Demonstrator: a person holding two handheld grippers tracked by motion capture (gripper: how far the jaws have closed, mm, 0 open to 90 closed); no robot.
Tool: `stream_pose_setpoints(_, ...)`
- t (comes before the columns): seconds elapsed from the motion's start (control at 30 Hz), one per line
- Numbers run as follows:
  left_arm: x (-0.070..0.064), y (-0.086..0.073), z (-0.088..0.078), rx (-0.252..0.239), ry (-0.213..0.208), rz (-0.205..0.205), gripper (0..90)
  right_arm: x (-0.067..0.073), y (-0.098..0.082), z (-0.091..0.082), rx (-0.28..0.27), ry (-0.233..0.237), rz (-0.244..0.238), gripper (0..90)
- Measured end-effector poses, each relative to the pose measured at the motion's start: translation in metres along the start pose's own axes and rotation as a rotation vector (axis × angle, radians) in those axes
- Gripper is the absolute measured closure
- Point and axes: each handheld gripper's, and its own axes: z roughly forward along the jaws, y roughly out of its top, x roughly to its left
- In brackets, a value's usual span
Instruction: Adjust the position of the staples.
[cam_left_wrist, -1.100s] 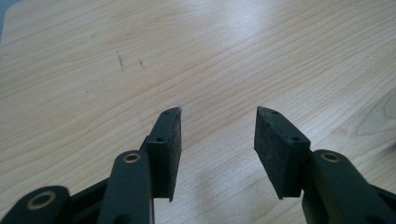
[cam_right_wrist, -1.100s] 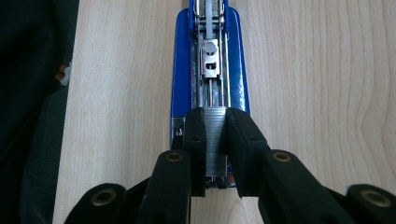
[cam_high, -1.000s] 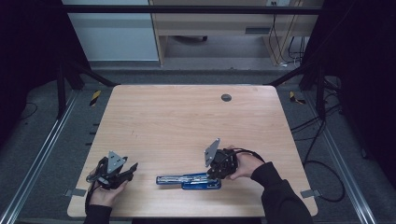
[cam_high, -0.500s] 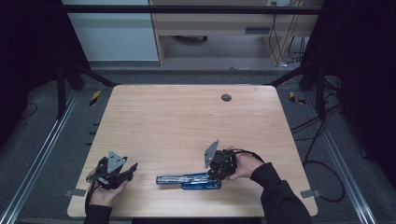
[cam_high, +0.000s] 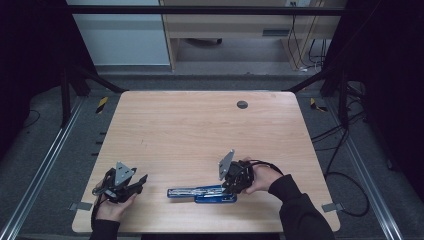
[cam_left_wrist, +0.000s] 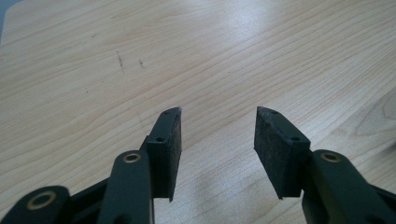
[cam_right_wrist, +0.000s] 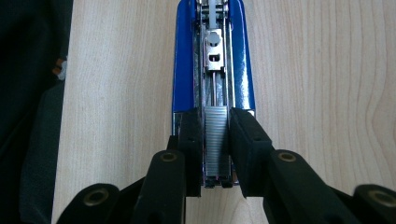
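Blue stapler (cam_high: 202, 193) was seen lying flat on the wooden table (cam_high: 200, 130), near the front edge, a bit right of centre, opened out lengthwise w/ the long axis running left-right in the high view. In the right gripper view the stapler (cam_right_wrist: 212, 70) was seen from above w/ the magazine channel exposed: chrome rails, spring pusher (cam_right_wrist: 215, 51) further up, and a strip of staples (cam_right_wrist: 215, 140) sitting in the channel at the near end.

Right gripper (cam_high: 235, 182) was held at the stapler's right end, by the right hand (cam_high: 260, 177). In its own view the right gripper (cam_right_wrist: 215, 135) was seen w/ both jaws straddling the staple strip, pads close along either side of it. Jaws had just been opening a bit; actual pad contact w/ the strip couldn't be told from the pics, so grip state not confirmed.

Left gripper (cam_high: 122, 184) was held low over the table's front-left corner, well apart from the stapler, in the left hand (cam_high: 112, 207). In its own view the left gripper (cam_left_wrist: 218, 135) was seen released: jaws spread, only bare wood between the pads (cam_left_wrist: 273, 154).
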Motion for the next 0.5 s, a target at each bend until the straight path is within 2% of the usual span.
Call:
stream_pose_setpoints(0.33,0.0000,0.0001,-0.0002,-0.001,0.000,-0.001,51.8,0.0005,-0.0007,-0.0007,-0.005,-0.002,0.013,74.0)
stream_pose_setpoints(0.5,0.0002,0.0002,-0.0007,-0.003,0.000,-0.001,51.8,0.0011,-0.0014,-0.0039,-0.036,-0.018,0.020,70.9)
